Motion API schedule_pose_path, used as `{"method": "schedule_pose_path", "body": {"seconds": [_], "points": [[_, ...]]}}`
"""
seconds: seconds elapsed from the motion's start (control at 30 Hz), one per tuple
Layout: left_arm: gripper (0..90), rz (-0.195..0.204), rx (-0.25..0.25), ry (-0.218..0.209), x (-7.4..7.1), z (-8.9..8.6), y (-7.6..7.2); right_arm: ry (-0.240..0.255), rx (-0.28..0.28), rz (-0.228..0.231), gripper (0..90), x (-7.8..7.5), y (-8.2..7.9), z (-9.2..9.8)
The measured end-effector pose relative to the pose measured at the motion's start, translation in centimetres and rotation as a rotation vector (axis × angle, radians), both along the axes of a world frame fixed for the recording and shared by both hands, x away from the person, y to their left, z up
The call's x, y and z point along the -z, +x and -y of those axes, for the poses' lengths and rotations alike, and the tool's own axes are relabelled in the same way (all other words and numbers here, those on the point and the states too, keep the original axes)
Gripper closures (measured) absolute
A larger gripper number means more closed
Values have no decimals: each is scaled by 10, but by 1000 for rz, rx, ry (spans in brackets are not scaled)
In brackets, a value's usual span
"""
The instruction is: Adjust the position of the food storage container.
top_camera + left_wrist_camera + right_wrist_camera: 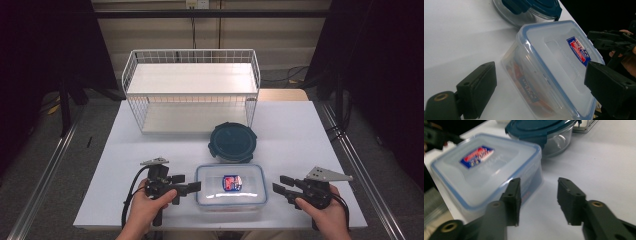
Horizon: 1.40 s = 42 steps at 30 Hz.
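White and bare, the worktop (150, 150) carries a two-tier wire rack (192, 90) at its far edge, with a round glass container with a dark blue lid (232, 142) in front of it. Nearer the person lies a clear rectangular lidded food box (230, 187). Left tongs (192, 187) stand released, spread around the box's left end. Right tongs (278, 188) are released too, just beside its right end, nothing between them.

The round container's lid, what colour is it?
Dark teal blue; the round container's lid shows best in the high view.
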State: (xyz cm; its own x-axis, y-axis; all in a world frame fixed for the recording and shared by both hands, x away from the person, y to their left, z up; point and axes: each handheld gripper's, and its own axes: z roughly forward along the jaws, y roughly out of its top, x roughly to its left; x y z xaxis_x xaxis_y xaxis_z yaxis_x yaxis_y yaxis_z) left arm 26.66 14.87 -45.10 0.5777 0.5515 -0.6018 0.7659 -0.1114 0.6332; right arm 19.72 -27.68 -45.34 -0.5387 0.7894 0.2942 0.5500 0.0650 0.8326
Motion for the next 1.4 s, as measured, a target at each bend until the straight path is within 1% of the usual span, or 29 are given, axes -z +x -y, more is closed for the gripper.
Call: {"method": "schedule_pose_path", "body": {"seconds": [0.03,0.07,0.1,0.13,0.17,0.2,0.23,0.27,0.3,0.33,0.37,0.4,0.43,0.5,0.53,0.6,0.67,0.7,0.77,0.8,0.83,0.87,0.9,0.97,1.03,1.1,1.23,1.27,1.4], "points": [[120,0,0,0,0,0,0,0,0,0,484,0,0,0],[120,-6,-2,-2,1,1,0,37,14,-5,461,0,1,1],[125,-6,5,-2,2,2,-1,162,29,-43,431,3,3,2],[135,-6,5,-2,2,2,-1,162,29,-43,431,3,3,2],[138,-3,4,-11,2,3,-2,248,40,-75,400,5,5,1],[142,-3,4,-11,2,3,-2,248,40,-75,400,5,5,1],[151,-2,10,-15,2,4,-3,302,36,-91,391,7,6,-2],[152,-2,10,-15,2,4,-3,302,36,-91,391,7,6,-2],[152,2,7,-13,2,5,-4,338,30,-111,391,9,8,-5],[152,4,7,-21,2,5,-5,338,30,-111,391,9,8,-5],[152,7,8,-25,3,5,-6,369,28,-121,391,10,8,-6],[153,10,3,-31,3,6,-6,383,26,-133,391,11,9,-7],[164,10,10,-46,3,6,-7,378,34,-151,391,13,10,-8],[170,14,10,-44,3,7,-7,379,31,-153,391,14,10,-8],[179,18,15,-47,3,8,-8,391,26,-168,388,15,12,-9],[198,16,11,-47,4,9,-8,391,32,-185,393,17,12,-11],[199,17,6,-50,6,10,-9,398,19,-192,407,18,13,-13],[205,5,0,-57,6,11,-9,409,20,-203,407,19,14,-14],[214,-10,5,-58,9,13,-9,424,27,-204,407,20,14,-16],[216,-21,1,-67,10,15,-10,449,35,-210,421,21,14,-16],[224,-21,1,-67,10,15,-10,449,35,-210,421,21,14,-16],[228,-29,0,-63,11,16,-11,467,40,-222,436,22,15,-16],[233,-34,-19,-64,12,17,-12,462,33,-224,450,22,15,-16],[256,-34,-26,-69,12,17,-12,467,30,-231,454,23,15,-17],[265,-54,-36,-85,13,15,-11,491,42,-250,458,23,14,-18],[279,-63,-48,-93,14,15,-12,489,57,-252,465,25,15,-18],[292,-73,-50,-88,16,16,-13,489,75,-269,475,29,14,-20],[296,-92,-58,-97,18,15,-14,482,83,-263,475,29,13,-20],[302,-107,-73,-116,21,15,-14,467,104,-272,465,31,13,-19]]}}
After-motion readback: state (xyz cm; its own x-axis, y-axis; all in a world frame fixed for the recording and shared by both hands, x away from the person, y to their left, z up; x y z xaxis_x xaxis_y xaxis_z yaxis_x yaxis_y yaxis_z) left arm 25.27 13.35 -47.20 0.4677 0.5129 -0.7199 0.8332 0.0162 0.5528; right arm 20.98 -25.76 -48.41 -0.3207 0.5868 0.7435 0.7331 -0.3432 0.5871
